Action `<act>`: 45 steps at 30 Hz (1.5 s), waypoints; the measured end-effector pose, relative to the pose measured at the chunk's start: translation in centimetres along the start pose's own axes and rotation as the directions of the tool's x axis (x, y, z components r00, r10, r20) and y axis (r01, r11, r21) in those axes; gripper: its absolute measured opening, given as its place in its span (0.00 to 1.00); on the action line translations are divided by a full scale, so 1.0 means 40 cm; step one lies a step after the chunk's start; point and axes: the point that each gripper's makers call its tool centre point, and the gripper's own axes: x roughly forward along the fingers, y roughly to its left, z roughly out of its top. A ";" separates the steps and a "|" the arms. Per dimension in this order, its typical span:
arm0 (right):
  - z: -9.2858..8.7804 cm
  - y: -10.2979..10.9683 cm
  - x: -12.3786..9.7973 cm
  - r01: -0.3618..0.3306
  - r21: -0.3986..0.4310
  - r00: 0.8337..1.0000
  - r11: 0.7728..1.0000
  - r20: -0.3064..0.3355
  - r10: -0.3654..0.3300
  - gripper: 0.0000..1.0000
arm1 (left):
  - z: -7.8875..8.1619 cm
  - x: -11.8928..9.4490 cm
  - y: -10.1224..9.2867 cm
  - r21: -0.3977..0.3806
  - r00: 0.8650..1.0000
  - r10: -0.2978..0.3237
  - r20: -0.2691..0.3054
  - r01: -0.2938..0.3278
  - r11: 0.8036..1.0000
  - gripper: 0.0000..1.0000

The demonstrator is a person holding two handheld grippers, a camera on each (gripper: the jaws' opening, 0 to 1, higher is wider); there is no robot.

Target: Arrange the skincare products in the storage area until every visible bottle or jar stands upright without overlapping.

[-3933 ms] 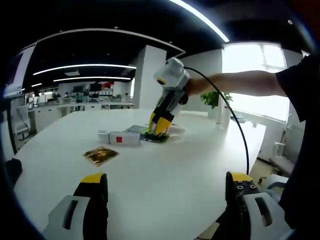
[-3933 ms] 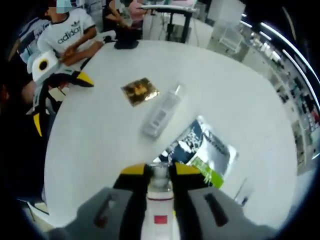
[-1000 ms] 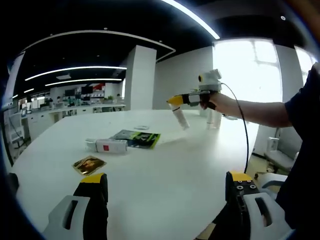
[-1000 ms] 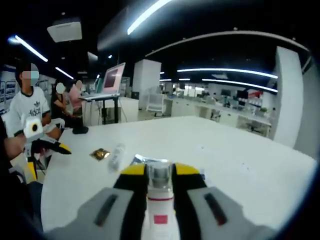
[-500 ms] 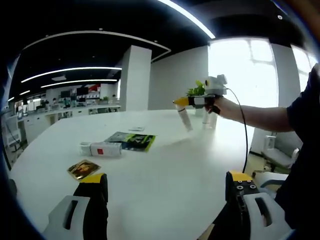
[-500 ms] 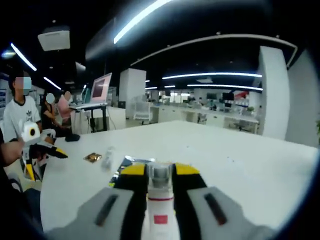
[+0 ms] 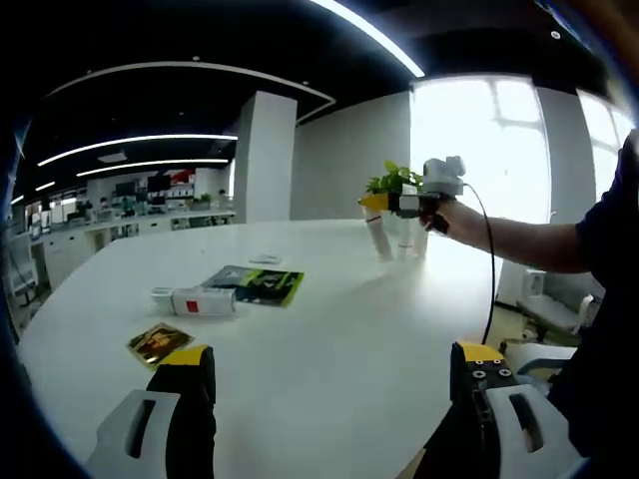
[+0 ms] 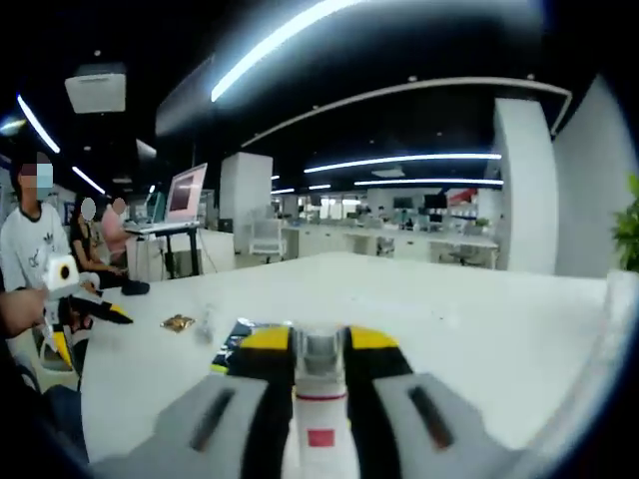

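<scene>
The right hand-held gripper (image 8: pixel 319 349) was clamped on a white bottle (image 8: pixel 319 419), carried above the far side of the worktop (image 7: pixel 329 329). The left hand-held gripper (image 7: pixel 329 384) hung open and empty. Transport step in hand; next, the bottle needed setting upright. A second bottle (image 7: pixel 190 299) lay flat beside a green packet (image 7: pixel 255 283).
</scene>
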 end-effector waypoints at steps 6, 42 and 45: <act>-0.003 -0.016 -0.035 0.031 0.000 0.999 1.000 0.013 -0.031 0.17 | 0.005 0.005 -0.007 0.004 1.000 -0.019 0.010 0.019 1.000 1.00; -0.009 -0.152 -0.282 0.267 0.076 0.957 0.961 0.097 -0.274 0.17 | -0.008 0.034 -0.073 0.030 0.989 -0.144 0.018 0.144 0.989 1.00; -0.014 -0.157 -0.295 0.280 0.079 0.953 0.957 0.096 -0.287 0.17 | -0.006 0.035 -0.081 0.032 0.987 -0.159 0.021 0.159 0.987 1.00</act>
